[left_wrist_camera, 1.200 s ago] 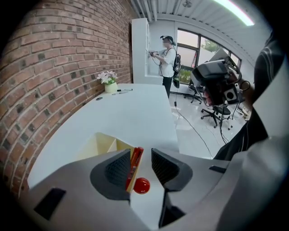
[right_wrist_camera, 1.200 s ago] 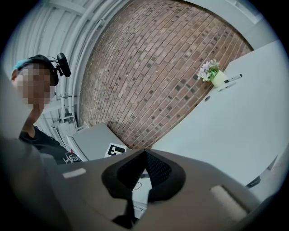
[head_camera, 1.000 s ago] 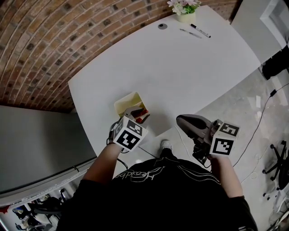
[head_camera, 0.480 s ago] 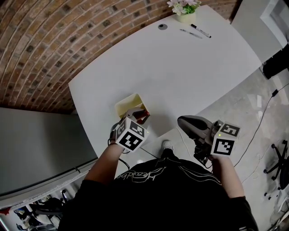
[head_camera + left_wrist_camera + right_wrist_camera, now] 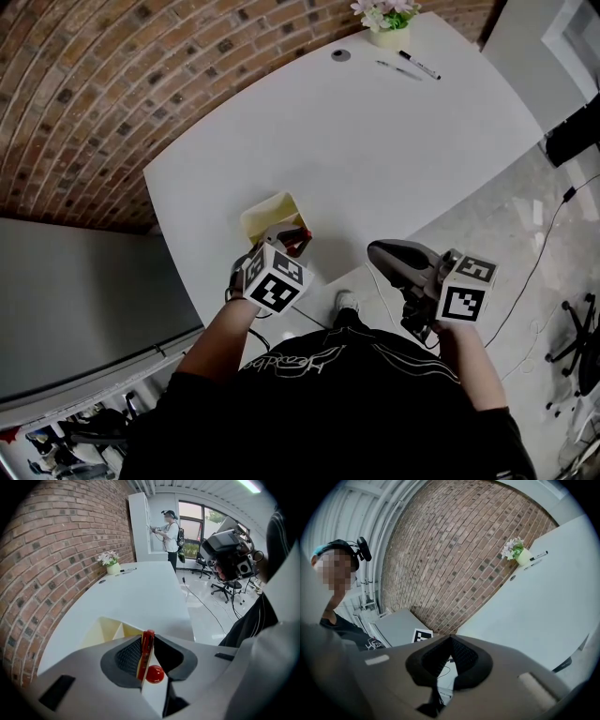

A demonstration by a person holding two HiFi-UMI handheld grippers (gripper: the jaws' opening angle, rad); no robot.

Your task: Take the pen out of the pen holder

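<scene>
The pen (image 5: 146,651) is found between the jaws of the left gripper (image 5: 286,234), which have just been closing. Its red barrel is met by the pads on both sides near their tips, so it is judged to be gripped. It is stood upright in the cream pen holder (image 5: 270,212), which lies directly below and ahead of this gripper at the near edge of the tabletop (image 5: 375,141). The pen's long axis runs up between the jaws, roughly along the steep downward line on which the gripper is pointed. A pull back along that axis is therefore judged to be needed, so that the barrel is kept off the holder's wall. The right gripper (image 5: 450,639) is held level, well apart, with its jaws together and nothing between them.
</scene>
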